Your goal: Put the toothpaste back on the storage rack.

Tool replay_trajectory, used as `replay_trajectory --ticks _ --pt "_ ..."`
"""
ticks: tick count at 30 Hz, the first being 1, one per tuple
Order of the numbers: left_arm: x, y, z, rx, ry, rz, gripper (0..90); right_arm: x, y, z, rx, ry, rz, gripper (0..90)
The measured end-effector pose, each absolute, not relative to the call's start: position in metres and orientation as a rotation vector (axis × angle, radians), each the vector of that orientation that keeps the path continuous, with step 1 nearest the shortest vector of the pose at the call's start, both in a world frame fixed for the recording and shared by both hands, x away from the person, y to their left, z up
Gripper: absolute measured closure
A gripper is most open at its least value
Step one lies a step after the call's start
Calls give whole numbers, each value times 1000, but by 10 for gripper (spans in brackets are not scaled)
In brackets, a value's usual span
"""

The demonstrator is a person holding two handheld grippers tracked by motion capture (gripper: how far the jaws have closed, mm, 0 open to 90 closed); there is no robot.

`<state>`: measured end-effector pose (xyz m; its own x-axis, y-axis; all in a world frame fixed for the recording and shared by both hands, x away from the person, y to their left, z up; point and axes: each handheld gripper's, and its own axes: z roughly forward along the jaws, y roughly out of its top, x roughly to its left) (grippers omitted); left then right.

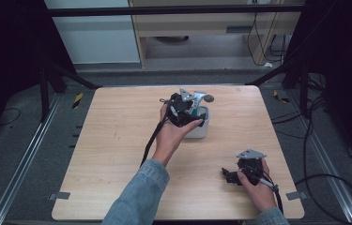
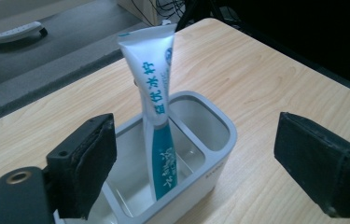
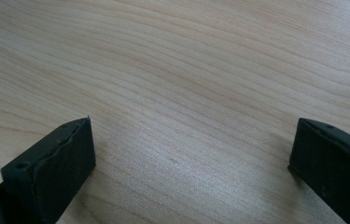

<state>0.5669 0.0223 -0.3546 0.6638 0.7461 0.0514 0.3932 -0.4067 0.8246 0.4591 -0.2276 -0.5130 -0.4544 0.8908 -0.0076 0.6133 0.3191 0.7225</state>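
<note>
Left gripper: jaws spread wide, gripping nothing, poised over the holder. Toothpaste tube: upright, slightly tilted, standing in the larger compartment of the white holder, clear of both pads. Right gripper: jaws wide apart, empty, above bare wooden table.

A pale wooden desk spreads beneath the left fingers and the right fingers. Beyond the left fingers, past the desk's far edge, lies grey floor, with a wooden cabinet behind it and hanging cables beside that. A flat white object lies on the floor far beyond them. Off to the outer side of the right fingers, a black cable loop lies on the floor. Yellow-black tape strips flank the desk's far corners.
</note>
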Motion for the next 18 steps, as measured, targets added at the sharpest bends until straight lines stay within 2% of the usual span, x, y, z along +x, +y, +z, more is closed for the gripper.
replay_trajectory --ticks 7,18 --pt "556 23 -358 2061 820 464 84 460 -227 -513 1342 2183 929 4" --pt "533 30 -359 2107 736 454 67 460 -227 -513 1341 2185 927 4"
